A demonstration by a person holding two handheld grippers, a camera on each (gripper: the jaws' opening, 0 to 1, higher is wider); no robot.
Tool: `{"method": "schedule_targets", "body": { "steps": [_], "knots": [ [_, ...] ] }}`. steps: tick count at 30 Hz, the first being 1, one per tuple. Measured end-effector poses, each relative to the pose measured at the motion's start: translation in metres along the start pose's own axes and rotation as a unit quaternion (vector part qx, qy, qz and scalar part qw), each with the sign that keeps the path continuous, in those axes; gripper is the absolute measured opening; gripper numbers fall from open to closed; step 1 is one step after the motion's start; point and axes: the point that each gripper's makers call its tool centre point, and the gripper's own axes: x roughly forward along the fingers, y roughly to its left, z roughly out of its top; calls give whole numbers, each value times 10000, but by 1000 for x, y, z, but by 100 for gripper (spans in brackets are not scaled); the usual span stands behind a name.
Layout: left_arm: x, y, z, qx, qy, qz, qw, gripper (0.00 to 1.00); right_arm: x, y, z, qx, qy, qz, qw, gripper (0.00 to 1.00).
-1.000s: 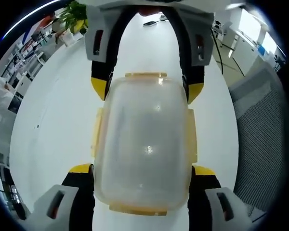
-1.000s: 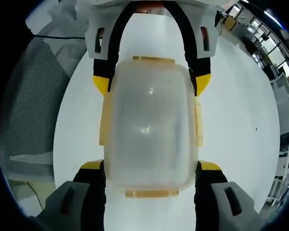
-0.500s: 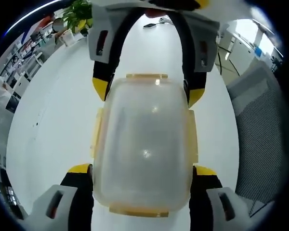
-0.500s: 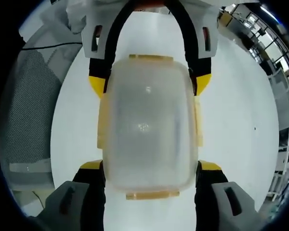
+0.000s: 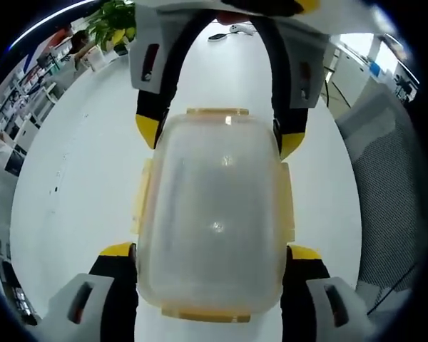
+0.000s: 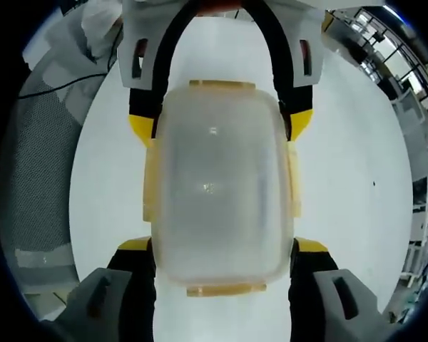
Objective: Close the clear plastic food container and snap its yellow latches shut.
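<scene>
two grippers: we see the left gripper (image 5: 212,260) at 6 o'clock in the left gripper view, the right gripper (image 6: 222,249) at 6 in the right gripper view; each pair of jaws pinches one end of the container (image 5: 212,214).
container: centre of both views, lid seated, on the white table (image 5: 71,178).
latches: side latch (image 6: 151,187) at 9 o'clock lies flat; end latch (image 5: 216,112) at 12; snapped or not, we cannot tell.
change: almost none since a second ago; background slid slightly, grip unchanged.
meaning: we judge the closing nearly finished.
</scene>
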Motion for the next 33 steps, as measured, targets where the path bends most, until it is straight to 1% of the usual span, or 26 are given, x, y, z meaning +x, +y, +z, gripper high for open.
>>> {"method": "schedule_targets", "body": {
  "steps": [8, 24, 30, 33],
  "knots": [
    [1, 14, -1, 9, -64, 15, 10000, 81, 1, -13, 2, 31, -57, -4, 10000, 74],
    [4, 38, 1, 3, -102, 28, 9999, 81, 3, -37, 0, 14, 63, -19, 10000, 74],
    [5, 44, 2, -6, -98, 42, 9999, 82, 4, -43, 0, -4, 138, -17, 9999, 74],
    [4, 47, 2, 10, -156, 42, 9999, 82, 4, -45, 0, 15, 155, -19, 9999, 75]
  ]
}}
